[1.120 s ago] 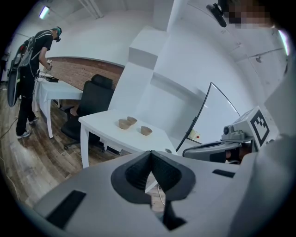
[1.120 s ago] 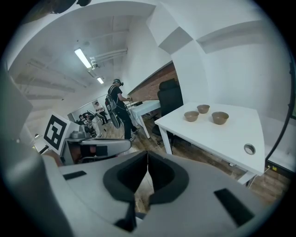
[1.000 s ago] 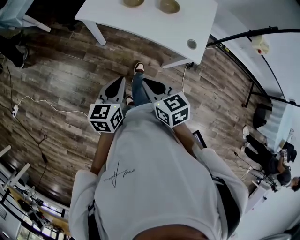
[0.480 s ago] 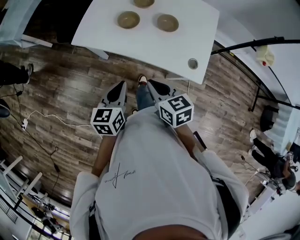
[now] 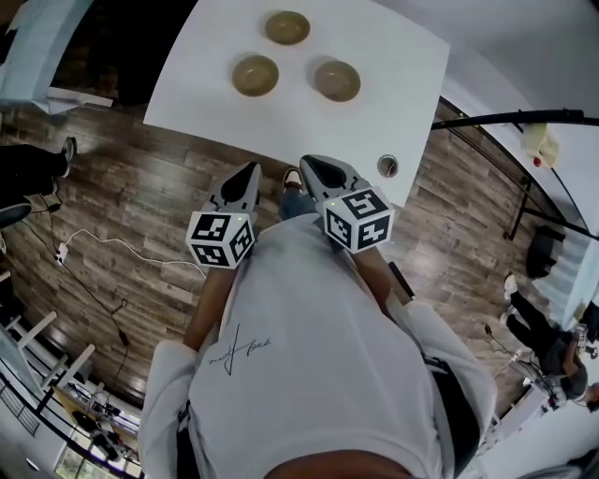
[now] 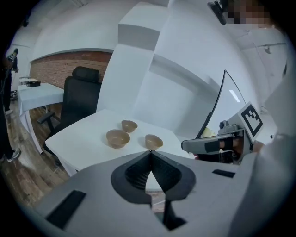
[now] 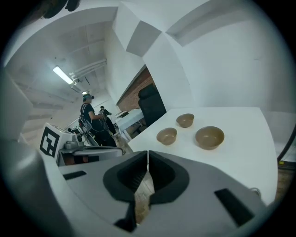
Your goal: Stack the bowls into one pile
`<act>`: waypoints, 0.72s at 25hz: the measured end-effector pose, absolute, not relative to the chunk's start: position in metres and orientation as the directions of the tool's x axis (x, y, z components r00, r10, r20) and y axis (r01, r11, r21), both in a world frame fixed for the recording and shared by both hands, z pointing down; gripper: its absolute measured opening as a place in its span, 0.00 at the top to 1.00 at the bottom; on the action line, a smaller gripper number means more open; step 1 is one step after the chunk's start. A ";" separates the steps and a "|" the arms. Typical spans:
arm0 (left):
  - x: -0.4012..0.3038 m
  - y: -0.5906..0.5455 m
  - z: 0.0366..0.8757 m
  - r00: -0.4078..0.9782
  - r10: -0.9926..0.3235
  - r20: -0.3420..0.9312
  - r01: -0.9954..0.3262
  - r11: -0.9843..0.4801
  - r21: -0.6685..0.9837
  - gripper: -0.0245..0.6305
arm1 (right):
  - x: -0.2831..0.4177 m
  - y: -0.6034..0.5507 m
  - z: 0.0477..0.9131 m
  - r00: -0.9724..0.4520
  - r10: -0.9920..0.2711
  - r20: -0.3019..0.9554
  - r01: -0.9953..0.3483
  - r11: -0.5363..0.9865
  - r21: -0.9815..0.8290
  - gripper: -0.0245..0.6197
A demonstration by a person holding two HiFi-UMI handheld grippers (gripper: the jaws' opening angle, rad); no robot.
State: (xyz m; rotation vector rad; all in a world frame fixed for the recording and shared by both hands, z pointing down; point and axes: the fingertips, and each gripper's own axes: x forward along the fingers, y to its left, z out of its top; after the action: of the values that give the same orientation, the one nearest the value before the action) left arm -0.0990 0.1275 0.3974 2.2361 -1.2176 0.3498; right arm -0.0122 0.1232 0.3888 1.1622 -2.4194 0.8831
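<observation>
While left gripper (image 5: 251,173) and right gripper (image 5: 314,165) are clenched empty, arriving like that risks shoving the bowls (image 5: 255,75) across the table (image 5: 402,65).

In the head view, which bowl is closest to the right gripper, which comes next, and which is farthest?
1. The right bowl, just ahead of the right gripper.
2. The left bowl, ahead and off to the left.
3. The back bowl, at the far side of the table.
</observation>
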 end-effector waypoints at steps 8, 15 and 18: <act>-0.083 0.092 0.399 0.550 -0.685 0.478 -0.835 -0.434 0.339 0.95 | 0.005 0.079 0.391 -0.626 -0.602 0.496 -0.780 0.481 -0.400 0.94; -0.071 0.076 0.396 0.554 -0.693 0.462 -0.832 -0.432 0.349 0.95 | 0.019 0.067 0.391 -0.621 -0.607 0.496 -0.784 0.485 -0.387 0.94; -0.070 0.070 0.393 0.542 -0.707 0.456 -0.839 -0.421 0.344 0.95 | 0.026 0.065 0.392 -0.616 -0.612 0.496 -0.788 0.479 -0.387 0.94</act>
State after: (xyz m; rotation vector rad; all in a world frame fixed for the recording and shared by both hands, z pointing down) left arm -0.0700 0.0702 0.3932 2.2440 -1.2460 0.3259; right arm 0.0261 0.0646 0.3918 1.1879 -2.4390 0.8630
